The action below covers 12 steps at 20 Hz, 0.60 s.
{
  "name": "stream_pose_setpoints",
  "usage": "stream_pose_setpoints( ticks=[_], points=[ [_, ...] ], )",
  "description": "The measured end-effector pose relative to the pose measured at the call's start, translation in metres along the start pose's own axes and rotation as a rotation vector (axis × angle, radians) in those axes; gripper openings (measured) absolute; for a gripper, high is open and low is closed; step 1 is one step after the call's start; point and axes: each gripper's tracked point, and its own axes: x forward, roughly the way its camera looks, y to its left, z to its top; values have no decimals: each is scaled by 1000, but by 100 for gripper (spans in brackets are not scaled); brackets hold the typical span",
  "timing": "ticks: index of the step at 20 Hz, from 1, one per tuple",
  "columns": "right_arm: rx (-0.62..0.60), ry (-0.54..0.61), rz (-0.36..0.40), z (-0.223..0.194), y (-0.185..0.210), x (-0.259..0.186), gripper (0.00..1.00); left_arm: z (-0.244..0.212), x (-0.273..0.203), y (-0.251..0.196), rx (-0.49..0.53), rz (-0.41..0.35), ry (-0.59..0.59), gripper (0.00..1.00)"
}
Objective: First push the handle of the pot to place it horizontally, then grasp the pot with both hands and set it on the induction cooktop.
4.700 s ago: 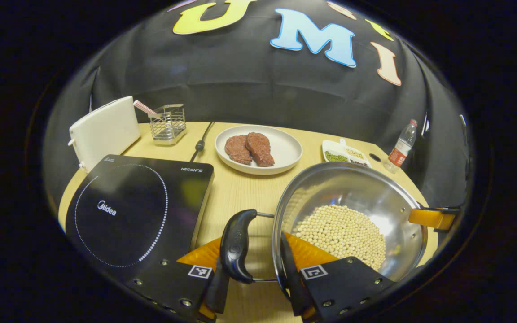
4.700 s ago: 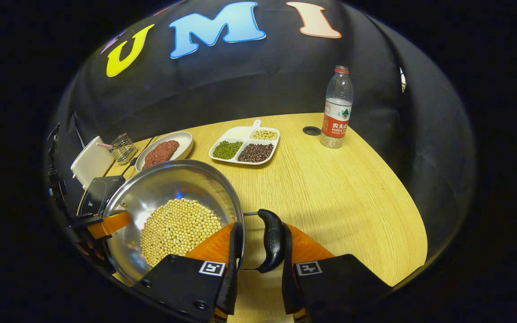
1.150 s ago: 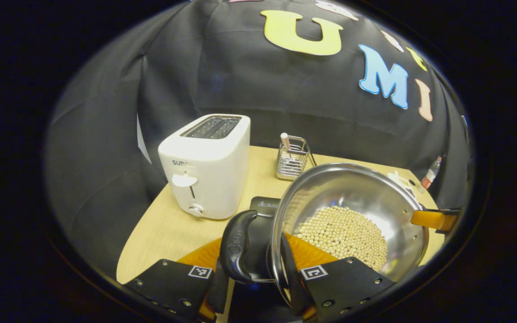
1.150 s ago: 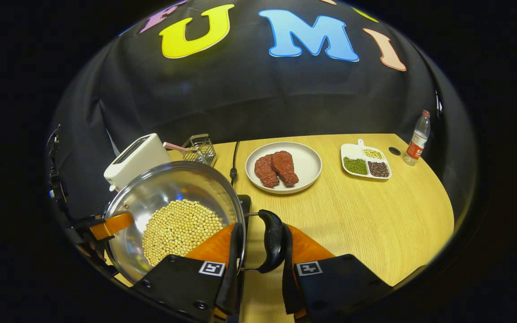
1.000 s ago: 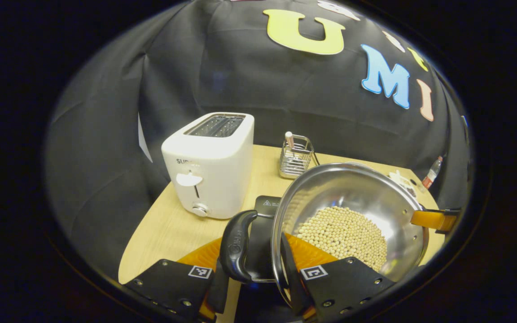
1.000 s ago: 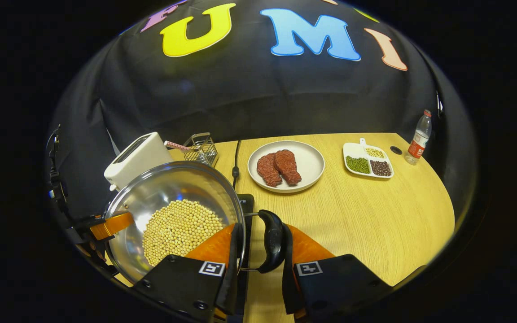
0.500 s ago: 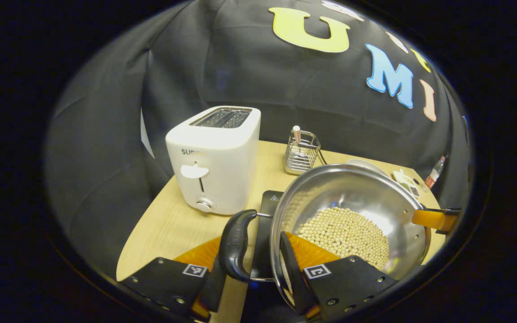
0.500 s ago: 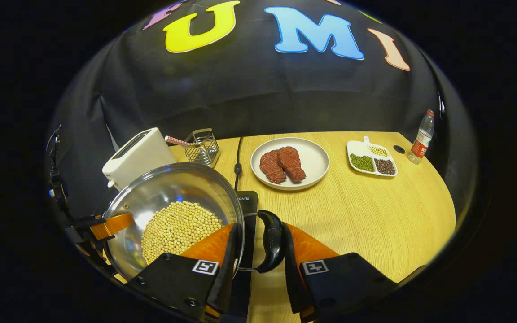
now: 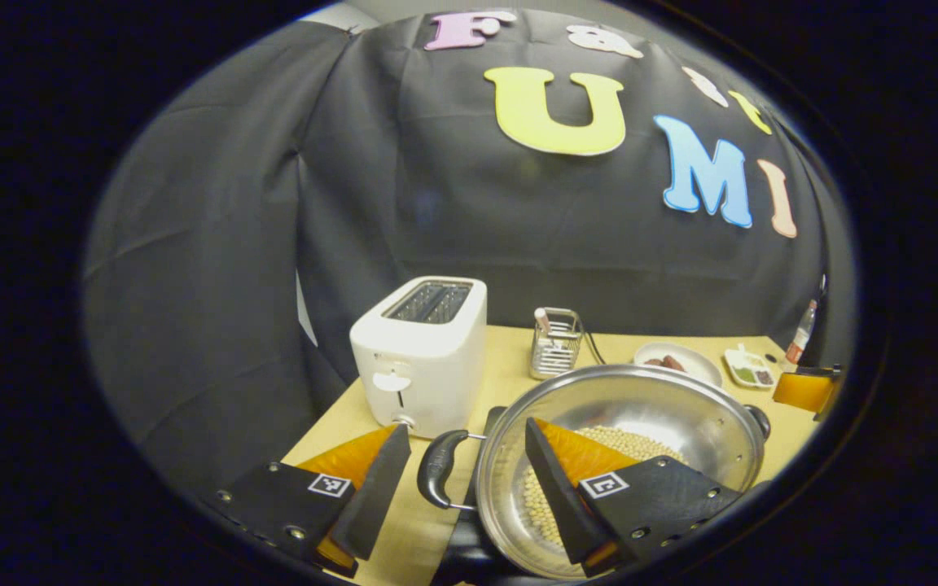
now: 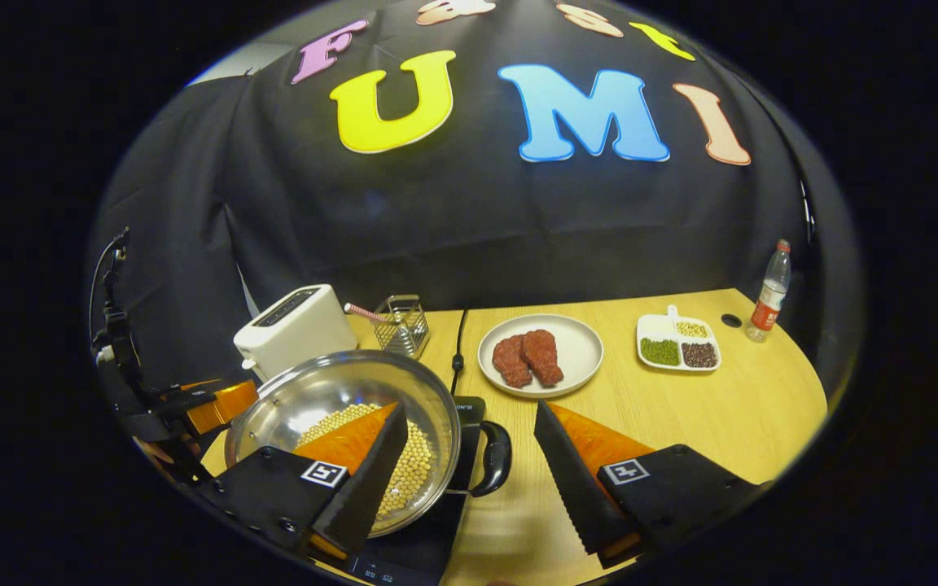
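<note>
The steel pot (image 9: 648,403) holding pale beans (image 9: 628,442) rests on the black induction cooktop (image 9: 465,557). My left gripper (image 9: 465,484) is open, its fingers spread on either side of the pot's left black handle (image 9: 436,480) without touching it. In the right gripper view the pot (image 10: 314,399) sits on the cooktop (image 10: 436,541), and my right gripper (image 10: 469,480) is open, straddling the right black handle (image 10: 500,460) with gaps on both sides. The other gripper appears beyond the pot in each view, the right gripper (image 9: 803,389) and the left gripper (image 10: 216,404).
A white toaster (image 10: 294,330) and a wire rack (image 10: 404,325) stand behind the cooktop. A plate of meat (image 10: 541,354), a divided bean tray (image 10: 677,340) and a water bottle (image 10: 770,289) lie to the right on the wooden table (image 10: 721,407).
Both grippers carried the pot left over the cooktop, then opened and let go of its handles. They have pulled up and back; the pot stays on the cooktop.
</note>
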Motion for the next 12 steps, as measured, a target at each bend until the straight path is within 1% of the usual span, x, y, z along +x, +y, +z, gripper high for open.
stream_pose_setpoints(
  ticks=[1,2,5,6,8,9,10,12],
  points=[
    [1,-20,1,7,-7,-8,98,7,-11,-5,5,3,-24,84],
    [2,-43,2,15,-14,-17,98,16,-23,-12,9,11,-53,86],
    [-22,-110,-5,34,-45,-47,98,35,-53,-39,2,16,-110,86],
    [-32,-136,-10,40,-57,-58,98,42,-64,-51,4,13,-129,84],
    [-56,-188,-28,52,-82,-84,98,53,-83,-79,10,2,-164,84],
    [-69,-212,-33,57,-95,-97,98,58,-93,-94,7,-1,-184,86],
    [-81,-234,-41,62,-107,-111,98,64,-105,-109,-2,-6,-203,84],
    [-96,-276,-59,70,-133,-139,98,75,-130,-143,-29,-29,-246,84]
  ],
)
